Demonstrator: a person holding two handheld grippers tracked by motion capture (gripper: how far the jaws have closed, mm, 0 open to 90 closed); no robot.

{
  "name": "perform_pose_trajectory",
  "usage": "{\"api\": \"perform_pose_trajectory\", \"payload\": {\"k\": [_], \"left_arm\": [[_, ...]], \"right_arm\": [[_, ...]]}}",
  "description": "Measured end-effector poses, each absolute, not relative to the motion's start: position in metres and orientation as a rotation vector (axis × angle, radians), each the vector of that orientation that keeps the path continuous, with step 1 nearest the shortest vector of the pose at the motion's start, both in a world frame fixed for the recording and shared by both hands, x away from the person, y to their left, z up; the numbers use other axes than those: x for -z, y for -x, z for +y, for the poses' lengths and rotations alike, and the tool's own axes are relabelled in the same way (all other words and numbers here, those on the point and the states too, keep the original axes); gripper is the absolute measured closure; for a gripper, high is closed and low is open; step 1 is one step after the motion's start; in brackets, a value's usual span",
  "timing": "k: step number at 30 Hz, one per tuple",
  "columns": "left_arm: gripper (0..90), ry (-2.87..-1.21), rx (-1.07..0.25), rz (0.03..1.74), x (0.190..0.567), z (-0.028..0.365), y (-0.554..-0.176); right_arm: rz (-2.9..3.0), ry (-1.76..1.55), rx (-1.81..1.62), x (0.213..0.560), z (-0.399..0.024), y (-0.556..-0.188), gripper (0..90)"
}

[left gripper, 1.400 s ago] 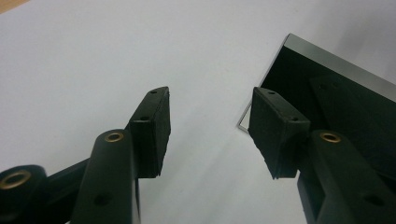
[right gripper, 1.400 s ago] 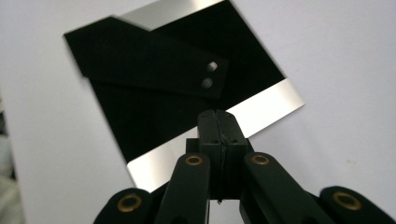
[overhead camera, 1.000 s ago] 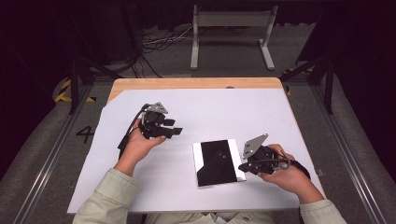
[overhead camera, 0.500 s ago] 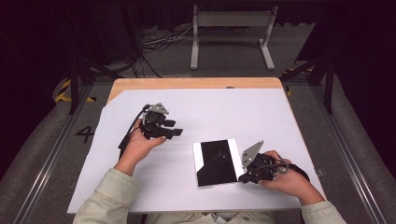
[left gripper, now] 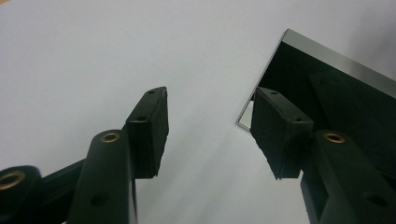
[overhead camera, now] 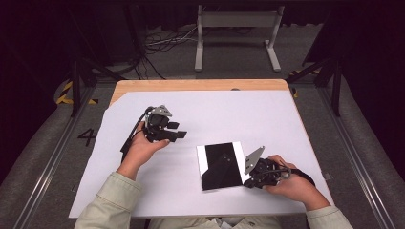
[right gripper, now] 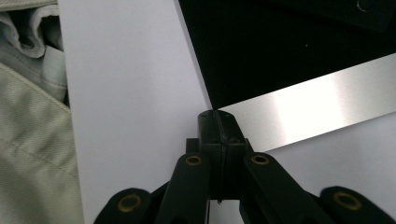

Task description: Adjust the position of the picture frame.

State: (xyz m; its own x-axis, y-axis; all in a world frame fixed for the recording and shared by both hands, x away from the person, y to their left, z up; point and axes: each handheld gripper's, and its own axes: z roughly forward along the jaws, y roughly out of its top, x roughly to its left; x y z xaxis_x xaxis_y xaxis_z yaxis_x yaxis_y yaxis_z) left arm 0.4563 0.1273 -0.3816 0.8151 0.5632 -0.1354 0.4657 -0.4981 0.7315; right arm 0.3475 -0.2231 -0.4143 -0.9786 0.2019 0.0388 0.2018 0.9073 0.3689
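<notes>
R gripper (right gripper: pixel 219 122) clenched shut, tips at near corner of black panel (overhead camera: pixel 220 164) lying flat on white sheet (overhead camera: pixel 267 114), near table's front edge; L gripper (left gripper: pixel 210 126) open, nothing held, beside panel's far corner; risk: closed tips skid off thin edge, shove panel askew or scratch glossy face.

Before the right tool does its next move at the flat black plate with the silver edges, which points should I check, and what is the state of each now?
1. The right tool is shut: ok, its pads meet at the tip.
2. Its tip is at a corner of the flat black plate with silver edges: ok; whether it touches the corner, cannot tell.
3. The plate lies flat on the white sheet: ok.
4. The left tool is open and holds nothing: ok.
5. The left tool stands apart from the plate: ok in the high view.
6. The plate is held steady against sliding: not ok, nothing grips it.
</notes>
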Motion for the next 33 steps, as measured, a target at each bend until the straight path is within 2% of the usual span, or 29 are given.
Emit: {"api": "perform_pose_trajectory", "payload": {"k": [19, 28, 33], "left_arm": [[48.8, -2.185, -0.177, 0.778, 0.383, 0.129, -0.458], [55.8, -2.160, -0.262, 0.865, 0.382, 0.136, -0.460], [64.7, -2.173, -0.282, 0.929, 0.388, 0.142, -0.463]], "right_arm": [[2.771, -0.639, -0.644, 0.419, -0.215, -0.377, 90.0], [2.687, -0.740, -0.693, 0.423, -0.210, -0.394, 90.0], [2.640, -0.794, -0.703, 0.424, -0.202, -0.404, 90.0]]}}
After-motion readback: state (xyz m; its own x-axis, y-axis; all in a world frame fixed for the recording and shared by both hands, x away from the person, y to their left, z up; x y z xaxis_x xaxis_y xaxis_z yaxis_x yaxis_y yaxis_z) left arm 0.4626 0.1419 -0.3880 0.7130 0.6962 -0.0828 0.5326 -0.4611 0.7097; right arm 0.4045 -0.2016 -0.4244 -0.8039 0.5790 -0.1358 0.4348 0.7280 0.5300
